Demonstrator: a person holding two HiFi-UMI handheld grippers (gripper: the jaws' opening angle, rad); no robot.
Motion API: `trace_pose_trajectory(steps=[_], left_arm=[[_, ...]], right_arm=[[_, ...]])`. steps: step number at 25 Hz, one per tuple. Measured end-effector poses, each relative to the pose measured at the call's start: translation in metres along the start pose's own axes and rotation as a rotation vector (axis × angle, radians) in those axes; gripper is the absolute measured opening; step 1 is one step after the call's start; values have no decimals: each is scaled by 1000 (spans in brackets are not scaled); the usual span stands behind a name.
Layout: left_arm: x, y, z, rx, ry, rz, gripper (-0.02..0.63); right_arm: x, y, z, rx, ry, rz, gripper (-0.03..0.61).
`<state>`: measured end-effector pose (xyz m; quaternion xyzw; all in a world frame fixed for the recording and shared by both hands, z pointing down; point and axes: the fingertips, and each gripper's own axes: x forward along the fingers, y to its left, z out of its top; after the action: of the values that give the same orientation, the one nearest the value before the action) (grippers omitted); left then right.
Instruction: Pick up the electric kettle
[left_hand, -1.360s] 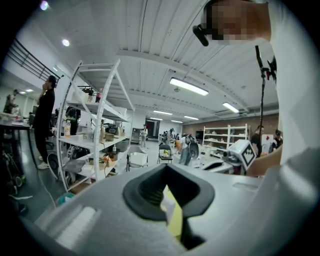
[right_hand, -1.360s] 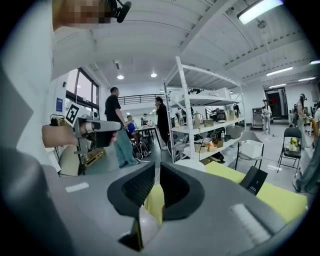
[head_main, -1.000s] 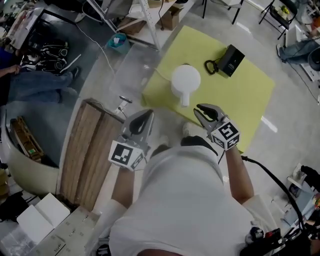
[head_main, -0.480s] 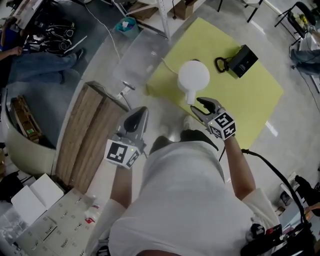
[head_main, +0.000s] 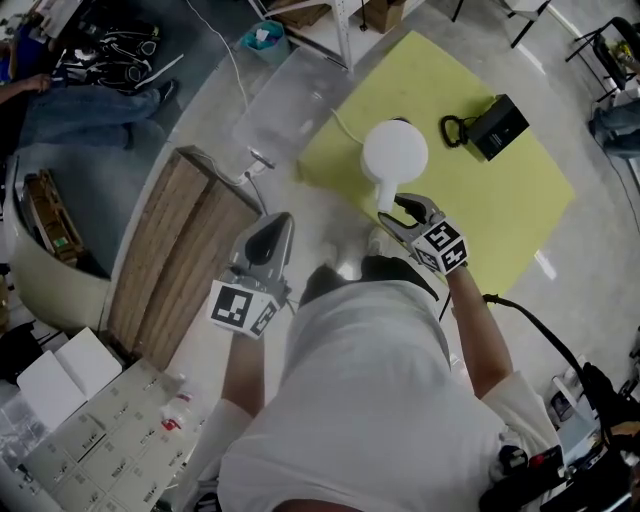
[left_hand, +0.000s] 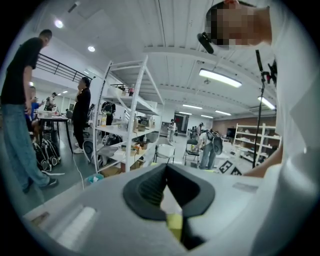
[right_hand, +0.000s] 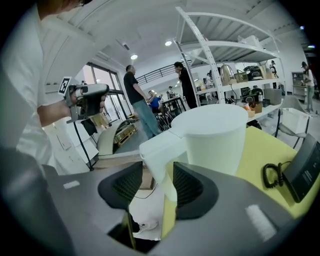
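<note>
The white electric kettle (head_main: 395, 150) stands on a yellow mat (head_main: 500, 200), its handle (head_main: 385, 196) pointing toward me. My right gripper (head_main: 393, 213) is at that handle. In the right gripper view the kettle (right_hand: 220, 137) fills the middle and its handle (right_hand: 159, 155) lies between the wide-spread jaws of the right gripper (right_hand: 159, 172). Those jaws have just been opening, and the pads do not press on the handle. My left gripper (head_main: 276, 224) hangs off the mat to the left, over the floor. Its tips meet with nothing between them in the left gripper view (left_hand: 165, 170).
The kettle's black base with its coiled cord (head_main: 497, 126) lies on the mat's far side. Wooden planks (head_main: 170, 260) lie on the floor to the left, a clear plastic bin (head_main: 285, 95) behind them. White shelving (left_hand: 127, 115) and several people stand around.
My right gripper has come down to the kettle and its jaws have spread, so the handle now sits between them. The left gripper has hardly shifted.
</note>
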<state>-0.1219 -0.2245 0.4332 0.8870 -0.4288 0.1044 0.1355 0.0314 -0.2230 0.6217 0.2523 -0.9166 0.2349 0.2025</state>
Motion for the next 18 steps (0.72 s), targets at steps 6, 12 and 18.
trace_pose_trajectory(steps=[6,12,18], left_arm=[[4,2,-6,-11,18,24,5],[1,8,-5,-14,35,52,4],[-5,15,-11,-27,42,75,5]], right_arm=[[17,-4,-3,-15,-5,54,199],[35,1,1,-32,-27,100,199],[41,7,0,-55,-39,109,199]])
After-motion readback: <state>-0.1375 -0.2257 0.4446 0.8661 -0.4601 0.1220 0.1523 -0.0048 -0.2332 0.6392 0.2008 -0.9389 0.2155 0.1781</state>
